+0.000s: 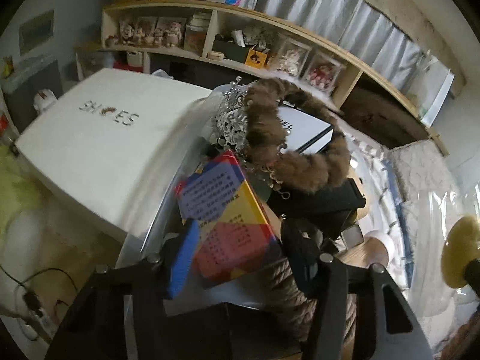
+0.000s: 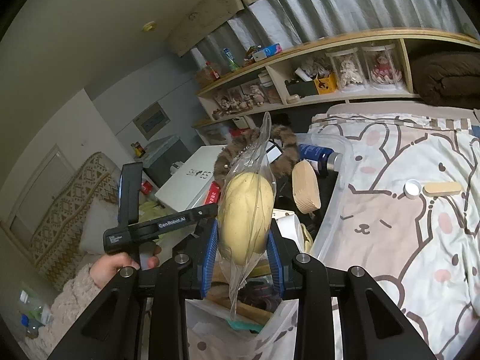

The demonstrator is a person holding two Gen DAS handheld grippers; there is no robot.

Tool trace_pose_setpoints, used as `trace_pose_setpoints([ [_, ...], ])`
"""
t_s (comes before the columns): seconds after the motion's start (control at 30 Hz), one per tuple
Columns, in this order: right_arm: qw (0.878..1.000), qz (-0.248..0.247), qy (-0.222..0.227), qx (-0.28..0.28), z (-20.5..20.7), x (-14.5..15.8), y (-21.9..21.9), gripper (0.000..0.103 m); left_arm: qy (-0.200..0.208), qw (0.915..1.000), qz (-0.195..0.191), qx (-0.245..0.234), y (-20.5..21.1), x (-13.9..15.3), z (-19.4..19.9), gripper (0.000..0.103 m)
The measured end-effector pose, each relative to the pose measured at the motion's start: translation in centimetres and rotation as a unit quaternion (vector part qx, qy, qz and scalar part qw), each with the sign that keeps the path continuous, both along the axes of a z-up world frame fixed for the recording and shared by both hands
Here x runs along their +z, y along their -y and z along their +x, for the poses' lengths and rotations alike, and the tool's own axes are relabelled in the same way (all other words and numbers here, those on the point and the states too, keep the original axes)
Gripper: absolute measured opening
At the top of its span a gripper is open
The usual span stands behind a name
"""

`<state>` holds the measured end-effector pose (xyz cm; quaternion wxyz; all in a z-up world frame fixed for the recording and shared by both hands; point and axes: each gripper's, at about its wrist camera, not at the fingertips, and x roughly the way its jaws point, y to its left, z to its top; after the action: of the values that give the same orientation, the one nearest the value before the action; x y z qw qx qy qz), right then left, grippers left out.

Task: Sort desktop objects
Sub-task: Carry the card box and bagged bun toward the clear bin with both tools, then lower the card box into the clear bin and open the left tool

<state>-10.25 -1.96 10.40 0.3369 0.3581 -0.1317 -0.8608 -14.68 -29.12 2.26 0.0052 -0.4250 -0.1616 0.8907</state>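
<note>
Where bedspread lies patterned, wall shelf cluttered, curtain drawn

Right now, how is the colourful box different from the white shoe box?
The colourful box is small, patterned red, yellow and blue, and stands tilted between the left tool's fingers. The white shoe box is much bigger, plain with "SHOES" lettering, and lies flat, untouched. Both are rectangular boxes.

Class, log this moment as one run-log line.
left gripper: closing on colourful box | right gripper: shut on bagged yellow puff | stage: sorting underway

Right claw clamped, left claw half-spread
</note>
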Motion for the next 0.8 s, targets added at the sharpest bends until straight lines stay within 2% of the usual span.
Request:
trace_pose_setpoints([
  [0.27, 1.0, -0.003, 0.009, -0.005, -0.1, -0.5, -0.8, 0.032, 0.006, 1.0, 0.003, -0.004, 1.0, 0.0, 0.9, 0.055],
  [0.43, 1.0, -0.003, 0.007, -0.003, 0.0, -0.4, -0.9, 0.032, -0.003, 0.999, -0.037, 0.024, 2.0, 0.8, 2.7, 0.053],
  [0.5, 1.0, -0.004, 0.007, -0.002, 0.2, -0.4, -0.8, 0.032, 0.001, 0.9979, -0.055, 0.033, 2.5, 0.7, 3.4, 0.039],
  [0.53, 1.0, -0.006, 0.007, -0.002, 0.2, -0.4, -0.7, 0.032, 0.001, 0.9978, -0.059, 0.032, 2.7, 0.6, 3.7, 0.038],
  [0.67, 1.0, -0.01, 0.009, -0.001, 0.4, -0.4, -0.4, 0.032, 0.0, 0.9982, -0.057, 0.019, 2.6, 0.5, 4.0, 0.038],
  [0.8, 1.0, -0.008, 0.008, 0.0, 0.7, -0.3, -0.1, 0.032, 0.01, 0.9993, -0.037, 0.004, 1.7, -0.3, 3.5, 0.038],
])
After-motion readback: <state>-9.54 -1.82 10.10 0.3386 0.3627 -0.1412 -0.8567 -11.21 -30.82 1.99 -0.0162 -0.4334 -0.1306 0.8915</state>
